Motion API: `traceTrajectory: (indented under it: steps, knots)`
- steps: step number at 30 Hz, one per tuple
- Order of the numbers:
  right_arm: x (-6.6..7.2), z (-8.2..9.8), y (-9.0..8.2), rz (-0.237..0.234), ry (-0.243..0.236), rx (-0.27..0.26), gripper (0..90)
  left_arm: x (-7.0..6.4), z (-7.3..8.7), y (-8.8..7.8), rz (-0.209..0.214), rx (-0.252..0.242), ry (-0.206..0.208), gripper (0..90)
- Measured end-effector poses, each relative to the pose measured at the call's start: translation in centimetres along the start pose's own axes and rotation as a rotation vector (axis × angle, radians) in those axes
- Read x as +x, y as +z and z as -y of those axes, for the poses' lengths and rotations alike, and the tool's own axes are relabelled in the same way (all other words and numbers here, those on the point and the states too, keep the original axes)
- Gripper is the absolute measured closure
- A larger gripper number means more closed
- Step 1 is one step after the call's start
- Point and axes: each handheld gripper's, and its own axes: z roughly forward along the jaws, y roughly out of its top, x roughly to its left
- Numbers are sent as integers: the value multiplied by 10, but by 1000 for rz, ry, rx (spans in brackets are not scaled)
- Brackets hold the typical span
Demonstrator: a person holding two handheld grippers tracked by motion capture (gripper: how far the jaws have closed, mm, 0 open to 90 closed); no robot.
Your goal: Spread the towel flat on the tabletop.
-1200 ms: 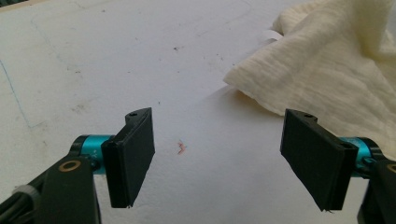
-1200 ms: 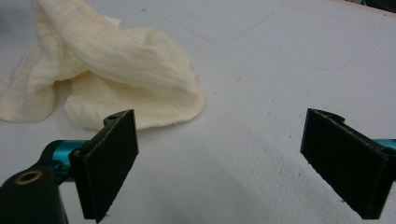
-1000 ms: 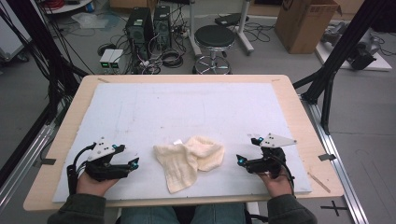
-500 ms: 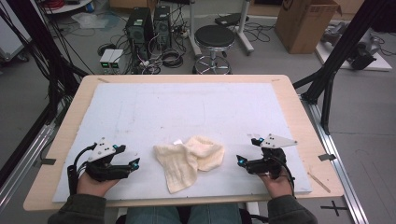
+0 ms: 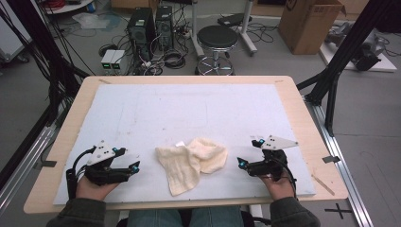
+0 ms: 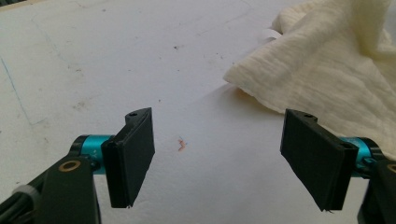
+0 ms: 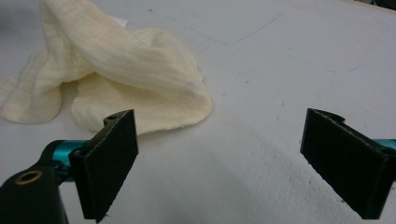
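the left claw [image 5: 134, 166] and the right claw [image 5: 242, 162] rest low on the near edge of the white board [image 5: 189, 109], each with jaws spread wide and gripping nothing, one on either side of a crumpled cream cloth [image 5: 191, 160]. the cloth lies near the middle of the board's near edge, between the two claws and touching neither; the paired stance reads as a ready position for taking it from both sides. in the left gripper view the cloth [image 6: 336, 60] sits beyond and to the right of the open jaws, with a small orange speck [image 6: 181, 144] on the bare board between them. in the right gripper view it [image 7: 121, 70] bunches just beyond the left jaw, a fold standing up at its far side. nothing lies between either claw and the cloth. farther off, past the table's far edge, stand a black stool [image 5: 217, 38], computer towers [image 5: 151, 21] amid cables, and a cardboard box [image 5: 309, 21].
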Motion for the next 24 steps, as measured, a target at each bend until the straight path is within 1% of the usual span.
traceTrajectory:
  steps: [5, 7, 14, 19, 22, 24]
  knots:
    - [1, -1, -1, -6, -3, -13, 106, 1, 0, -1, 6, 4, 5, 263]
    - [1, -1, 0, -11, 2, -9, 106, 1, 1, -1, 3, 2, 2, 263]
    - [3, -2, 3, -16, -13, 1, 106, 2, 1, -1, 2, -1, -4, 261]
    - [4, -4, 5, -19, -12, -2, 106, 0, 2, -2, -2, 5, 4, 260]
    - [6, -6, 7, -27, -22, -6, 106, 0, 2, -4, -7, -2, 2, 260]
    - [7, -7, 8, -26, -37, 1, 106, 0, 2, -3, -9, -8, -4, 259]
